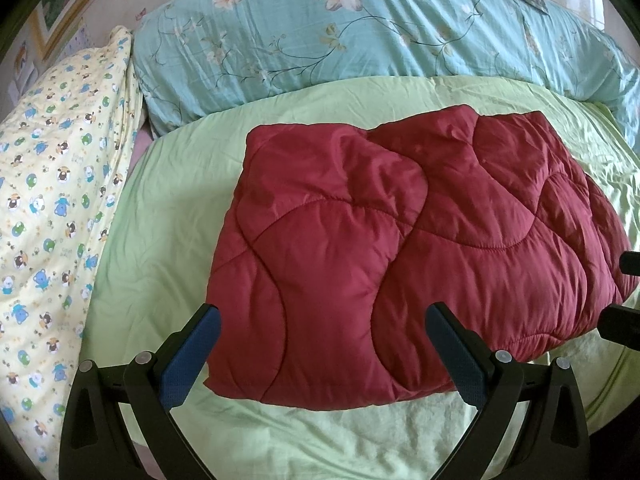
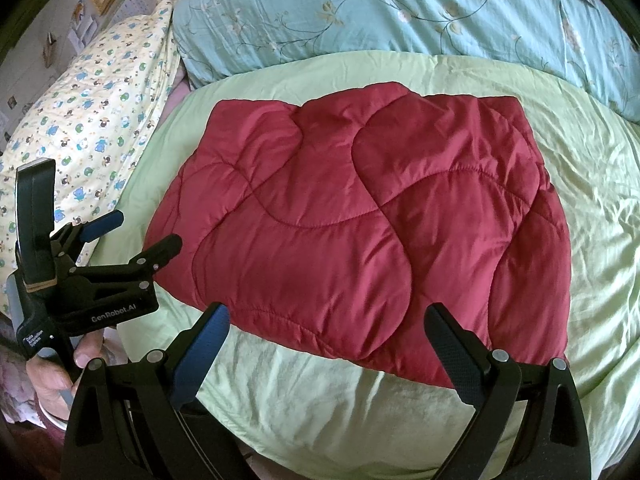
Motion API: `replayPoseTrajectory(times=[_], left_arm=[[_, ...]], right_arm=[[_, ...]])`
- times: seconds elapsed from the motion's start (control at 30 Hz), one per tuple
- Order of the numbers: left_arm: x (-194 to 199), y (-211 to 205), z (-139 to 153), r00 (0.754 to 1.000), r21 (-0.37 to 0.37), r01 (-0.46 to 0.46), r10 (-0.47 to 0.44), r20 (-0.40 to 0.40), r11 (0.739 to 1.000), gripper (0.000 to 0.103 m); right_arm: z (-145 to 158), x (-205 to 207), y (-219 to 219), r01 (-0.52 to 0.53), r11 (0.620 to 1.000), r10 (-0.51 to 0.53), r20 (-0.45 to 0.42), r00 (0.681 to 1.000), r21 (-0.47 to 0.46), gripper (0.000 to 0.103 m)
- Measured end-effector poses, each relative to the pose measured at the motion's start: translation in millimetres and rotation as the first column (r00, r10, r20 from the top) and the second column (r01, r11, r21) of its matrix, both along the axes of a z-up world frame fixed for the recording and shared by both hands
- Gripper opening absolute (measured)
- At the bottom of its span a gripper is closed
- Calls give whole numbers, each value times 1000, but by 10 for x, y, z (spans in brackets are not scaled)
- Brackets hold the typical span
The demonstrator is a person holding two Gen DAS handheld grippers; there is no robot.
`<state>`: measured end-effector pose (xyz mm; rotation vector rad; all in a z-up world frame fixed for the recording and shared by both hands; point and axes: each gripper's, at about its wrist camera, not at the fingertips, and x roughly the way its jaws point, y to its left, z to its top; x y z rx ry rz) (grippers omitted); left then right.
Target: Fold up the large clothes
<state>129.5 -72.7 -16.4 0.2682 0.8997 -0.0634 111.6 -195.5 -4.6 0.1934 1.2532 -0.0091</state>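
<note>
While both spread wide, red quilted garment (image 1: 400, 248) lies folded just ahead of left hand-held gripper (image 1: 320, 316), right hand-held gripper (image 2: 326, 316)

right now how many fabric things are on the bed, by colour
red: 1, the folded quilted garment
light green: 1, the cover under it
teal floral: 1, the duvet behind
yellow cartoon print: 1, the quilt
total: 4
</note>
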Motion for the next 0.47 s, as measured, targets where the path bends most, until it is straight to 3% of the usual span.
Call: replayPoseTrajectory(times=[0.47], left_arm=[[47, 9, -7, 1000, -32, 9, -9, -4, 999, 103]], right_arm=[[-87, 12, -57, 12, 1000, -12, -17, 1000, 5, 99]])
